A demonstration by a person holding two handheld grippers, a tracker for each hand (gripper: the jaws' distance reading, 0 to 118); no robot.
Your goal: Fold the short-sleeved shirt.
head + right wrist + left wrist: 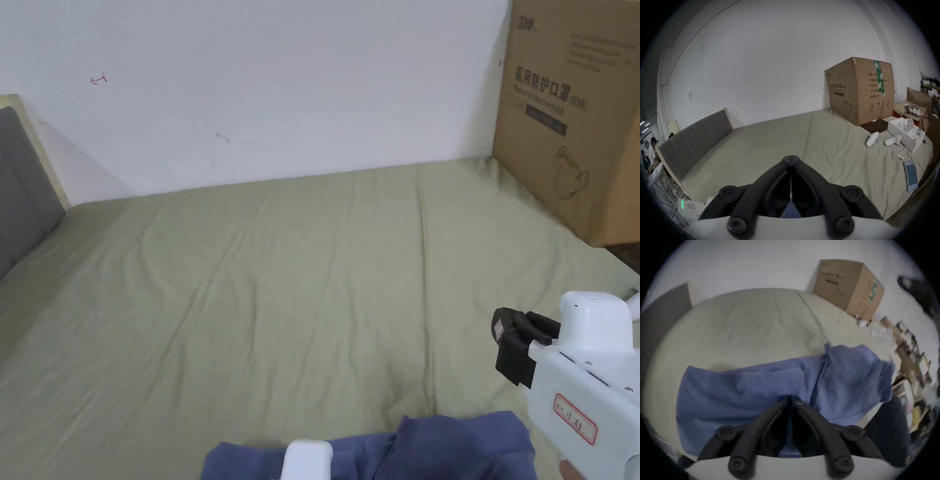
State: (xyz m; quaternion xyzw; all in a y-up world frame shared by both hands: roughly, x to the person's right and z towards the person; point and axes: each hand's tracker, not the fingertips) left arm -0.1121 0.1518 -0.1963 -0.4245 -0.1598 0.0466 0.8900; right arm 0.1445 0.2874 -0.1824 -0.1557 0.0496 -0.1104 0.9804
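Note:
A blue short-sleeved shirt (450, 450) lies crumpled on the near edge of the green bed sheet (281, 281). In the left gripper view the shirt (737, 389) spreads wide across the sheet, with a seam running up its right part. My left gripper (789, 400) has its jaws together, and the shirt's creases run into the tips; its white body (306, 459) sits over the shirt. My right gripper (507, 340) hovers above the sheet, to the right of the shirt and a little beyond it. Its jaws (791, 156) are closed with nothing between them.
A large cardboard box (569, 112) stands at the bed's far right corner against the white wall. A grey headboard (19, 181) lines the left side. On the bed's right side lie a phone (910, 175), white devices (872, 141) and an open white box (906, 138). People stand far off to the left (649, 151).

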